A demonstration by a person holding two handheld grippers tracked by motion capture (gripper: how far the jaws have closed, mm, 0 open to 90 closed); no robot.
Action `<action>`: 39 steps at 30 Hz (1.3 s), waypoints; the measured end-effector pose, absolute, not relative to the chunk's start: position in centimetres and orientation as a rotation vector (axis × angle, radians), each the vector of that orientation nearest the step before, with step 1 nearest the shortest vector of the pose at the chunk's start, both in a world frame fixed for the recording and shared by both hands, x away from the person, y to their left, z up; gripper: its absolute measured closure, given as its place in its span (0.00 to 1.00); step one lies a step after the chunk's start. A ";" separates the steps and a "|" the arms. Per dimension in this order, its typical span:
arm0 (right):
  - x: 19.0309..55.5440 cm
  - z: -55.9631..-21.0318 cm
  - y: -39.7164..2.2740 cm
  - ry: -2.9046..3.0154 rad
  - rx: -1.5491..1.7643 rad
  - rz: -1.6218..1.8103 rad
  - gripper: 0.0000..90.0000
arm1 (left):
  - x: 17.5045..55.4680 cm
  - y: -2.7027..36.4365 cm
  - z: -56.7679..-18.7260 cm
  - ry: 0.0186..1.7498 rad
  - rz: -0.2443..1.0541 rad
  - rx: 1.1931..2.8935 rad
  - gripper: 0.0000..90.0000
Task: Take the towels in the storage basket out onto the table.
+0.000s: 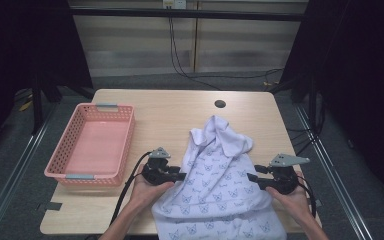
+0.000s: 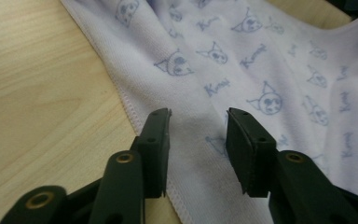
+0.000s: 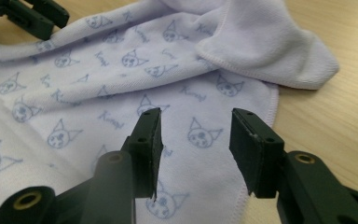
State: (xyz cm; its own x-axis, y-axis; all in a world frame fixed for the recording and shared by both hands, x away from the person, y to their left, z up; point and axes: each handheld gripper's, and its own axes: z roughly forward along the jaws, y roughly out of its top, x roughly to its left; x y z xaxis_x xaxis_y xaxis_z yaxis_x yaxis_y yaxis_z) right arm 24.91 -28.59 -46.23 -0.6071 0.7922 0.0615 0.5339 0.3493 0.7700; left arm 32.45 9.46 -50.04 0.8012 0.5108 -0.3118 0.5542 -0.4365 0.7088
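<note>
A pale lilac cloth (image 1: 215,175) printed with small blue cat faces lies crumpled on the wooden table (image 1: 170,112), its near end hanging over the front edge. My left gripper (image 1: 182,176) is at the cloth's left edge, open, and in the left gripper view its jaws (image 2: 198,116) stand apart over the stitched hem of the cloth (image 2: 242,70). My right gripper (image 1: 250,178) is at the cloth's right edge, also open. Its jaws (image 3: 196,116) hover over the cloth (image 3: 121,84) near its hem, with nothing pinched. The left gripper (image 3: 32,16) shows far off in the right gripper view.
A pink perforated basket (image 1: 65,175) stands empty on the table's left side. A round cable hole (image 1: 220,104) is near the table's far edge. Cables run across the floor beyond the table. Bare wood lies between basket and cloth.
</note>
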 end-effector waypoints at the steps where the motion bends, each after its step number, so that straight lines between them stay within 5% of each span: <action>1: 25.1 -46.4 -28.5 2.298 1.185 1.108 0.58 | 32.3 9.3 -50.2 0.781 -0.039 2.150 0.89; 3: 25.7 -47.0 -28.5 2.320 1.196 1.093 0.57 | 32.1 9.5 -50.1 0.782 -0.039 2.166 0.98; 15: 29.4 -50.0 -25.7 2.419 1.165 0.968 0.52 | 29.9 13.3 -50.1 0.852 -0.055 2.156 0.95; 21: 27.3 -49.6 -26.5 2.456 1.133 0.947 0.85 | 29.8 13.5 -50.3 0.844 -0.077 2.149 0.97; 26: 23.2 -49.3 -28.5 2.507 1.191 0.968 0.94 | 28.2 12.9 -50.0 0.815 -0.109 2.179 0.98; 32: 17.7 -48.2 -27.6 2.662 1.144 0.877 0.94 | 23.5 13.0 -49.6 0.695 -0.163 2.255 0.98; 35: 17.2 -47.7 -26.9 2.644 1.109 0.945 0.78 | 23.3 13.5 -49.2 0.698 -0.173 2.220 0.95; 39: 19.4 -46.7 -27.4 2.474 1.113 1.150 0.71 | 25.1 13.3 -48.6 0.709 -0.118 2.155 0.87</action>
State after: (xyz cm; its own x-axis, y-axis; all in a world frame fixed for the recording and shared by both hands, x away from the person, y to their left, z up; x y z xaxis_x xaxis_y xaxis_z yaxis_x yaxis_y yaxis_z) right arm 19.41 -27.41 -46.68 -0.6980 0.7043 0.1292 0.5529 0.4154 0.7223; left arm 25.10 13.27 -48.58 0.8355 0.4471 -0.3196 0.5266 -0.4849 0.6982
